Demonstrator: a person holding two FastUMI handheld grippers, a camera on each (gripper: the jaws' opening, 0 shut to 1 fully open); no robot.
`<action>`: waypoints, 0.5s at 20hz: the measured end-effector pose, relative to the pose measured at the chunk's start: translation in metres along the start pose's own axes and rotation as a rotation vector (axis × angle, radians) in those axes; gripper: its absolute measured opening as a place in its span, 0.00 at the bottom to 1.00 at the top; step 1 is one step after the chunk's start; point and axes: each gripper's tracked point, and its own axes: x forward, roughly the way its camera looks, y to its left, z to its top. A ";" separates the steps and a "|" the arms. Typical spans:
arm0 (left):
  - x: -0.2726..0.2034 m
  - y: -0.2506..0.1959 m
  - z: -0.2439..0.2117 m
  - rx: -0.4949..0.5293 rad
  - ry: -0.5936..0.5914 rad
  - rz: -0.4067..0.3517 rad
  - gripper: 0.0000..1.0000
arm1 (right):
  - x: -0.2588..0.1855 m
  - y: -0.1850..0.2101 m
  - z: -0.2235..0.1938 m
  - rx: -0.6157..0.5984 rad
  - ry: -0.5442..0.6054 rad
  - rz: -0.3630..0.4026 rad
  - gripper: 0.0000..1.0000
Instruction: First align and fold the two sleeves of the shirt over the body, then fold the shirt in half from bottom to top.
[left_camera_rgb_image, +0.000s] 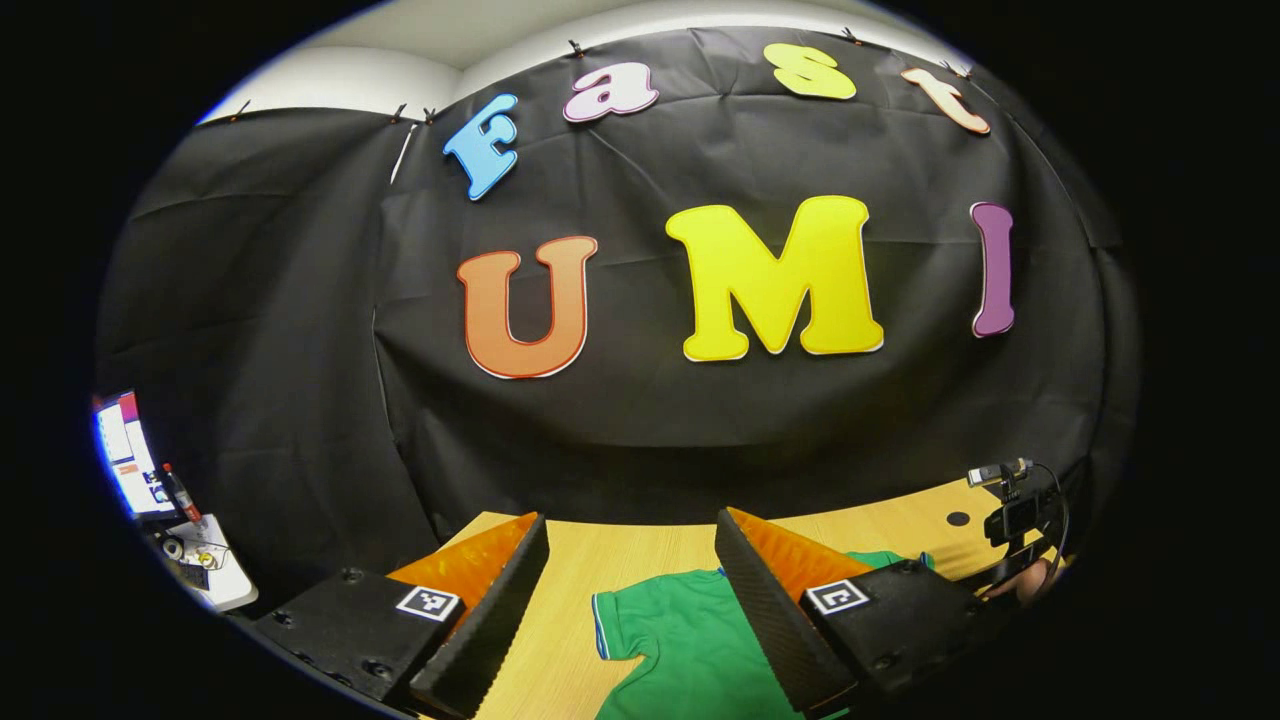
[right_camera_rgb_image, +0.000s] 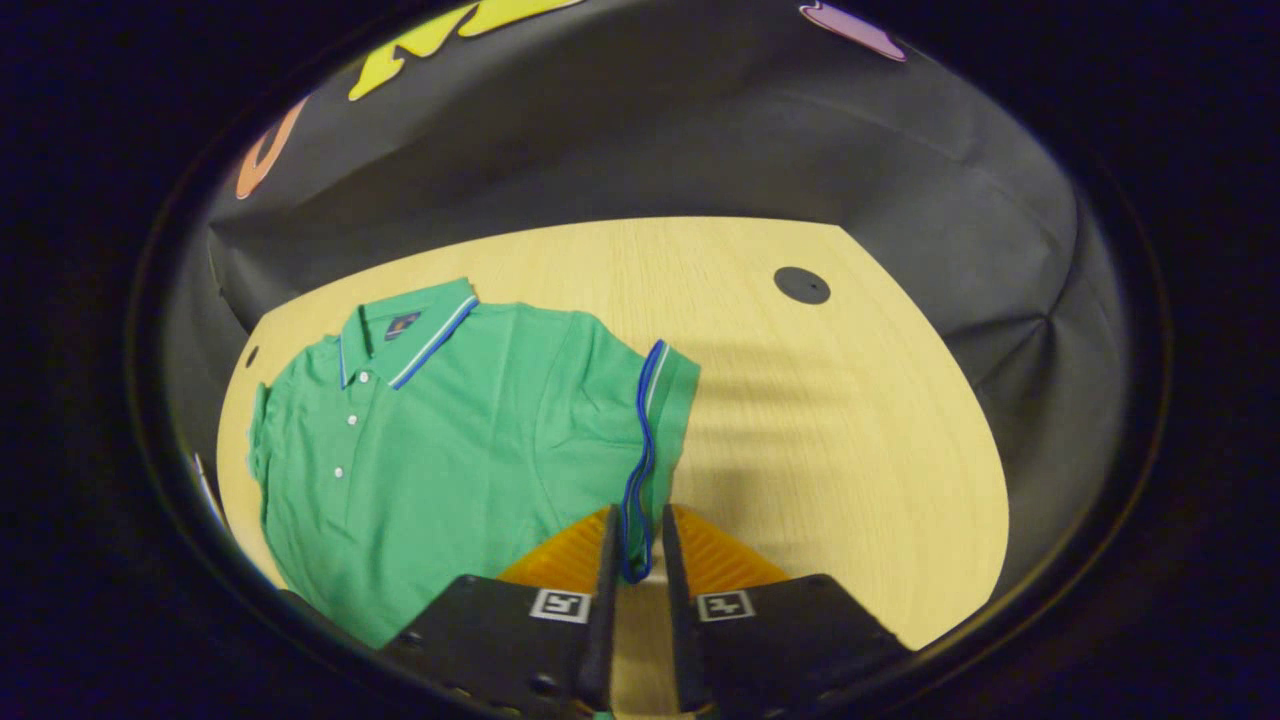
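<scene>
Pale wooden table (right_camera_rgb_image: 820, 420) — green polo shirt (right_camera_rgb_image: 450, 450) flat on it, perhaps a dark disc (right_camera_rgb_image: 802, 285).

Plenty of open tabletop (right_camera_rgb_image: 830, 420) to the right of the shirt (right_camera_rgb_image: 450, 450) in the right gripper view, bare wood all the way out to the table's edge, with just a flat dark round disc (right_camera_rgb_image: 802, 285) set in it near the far side. The black cloth wall (right_camera_rgb_image: 650, 130) closes off the back and right, so no passing beyond that. In the left gripper view there's a bare strip of table (left_camera_rgb_image: 620, 560) between the shirt (left_camera_rgb_image: 690, 640) and the wall. A small camera on a stand (left_camera_rgb_image: 1010, 500) with cables sits at the far right, and a monitor (left_camera_rgb_image: 125, 455) with desk clutter stands off to the left.
</scene>
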 end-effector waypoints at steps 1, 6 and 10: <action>0.001 0.001 -0.001 0.000 0.004 0.004 1.00 | 0.001 -0.002 0.003 0.013 -0.002 -0.004 0.12; 0.007 0.008 -0.012 -0.014 0.030 0.018 1.00 | -0.019 0.009 0.019 0.075 -0.017 0.076 0.00; 0.013 0.022 -0.019 -0.017 0.039 0.039 1.00 | -0.053 0.040 0.045 0.016 -0.083 0.122 0.00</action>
